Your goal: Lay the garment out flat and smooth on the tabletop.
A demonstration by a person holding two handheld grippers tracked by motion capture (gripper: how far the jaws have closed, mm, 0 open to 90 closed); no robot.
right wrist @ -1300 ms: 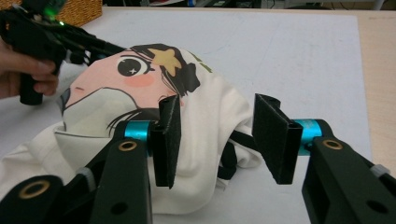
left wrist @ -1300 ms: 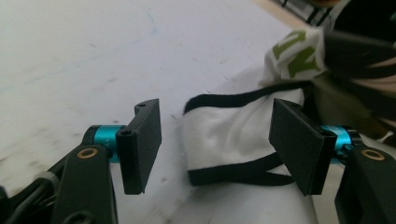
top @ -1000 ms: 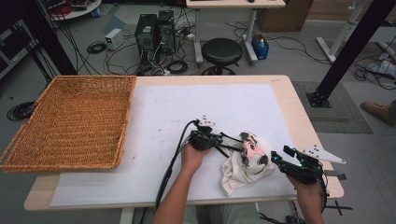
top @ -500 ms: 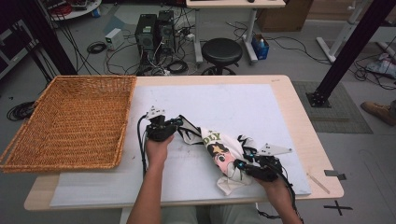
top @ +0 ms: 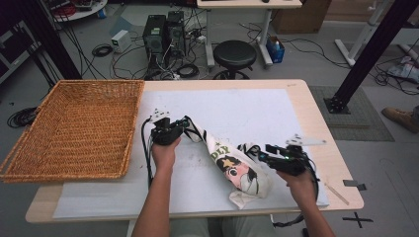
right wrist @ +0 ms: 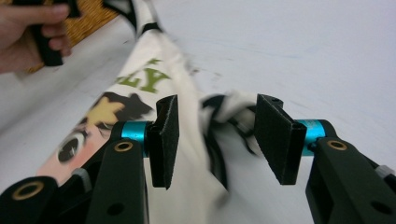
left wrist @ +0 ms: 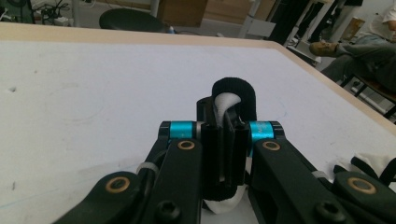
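A white garment (top: 232, 165) with black trim and a cartoon print lies stretched across the white mat, running from middle left to front right. My left gripper (top: 185, 125) is shut on its black-trimmed end; the left gripper view shows the black trim (left wrist: 233, 88) and white cloth pinched between the jaws of that gripper (left wrist: 225, 119). My right gripper (top: 258, 154) is at the garment's near end. In the right gripper view it (right wrist: 219, 135) stands open, with a fold of the printed cloth (right wrist: 140, 79) lying between the jaws, not pinched.
A large wicker basket (top: 69, 128) sits at the table's left side, close to my left hand (right wrist: 32, 28). The white mat (top: 237, 108) covers most of the tabletop. Behind the table, a stool (top: 234, 52) and computer towers (top: 163, 32) stand on the floor.
The left gripper has travelled left toward the basket, pulling the crumpled garment out long. The right gripper has moved left up to the garment's near end.
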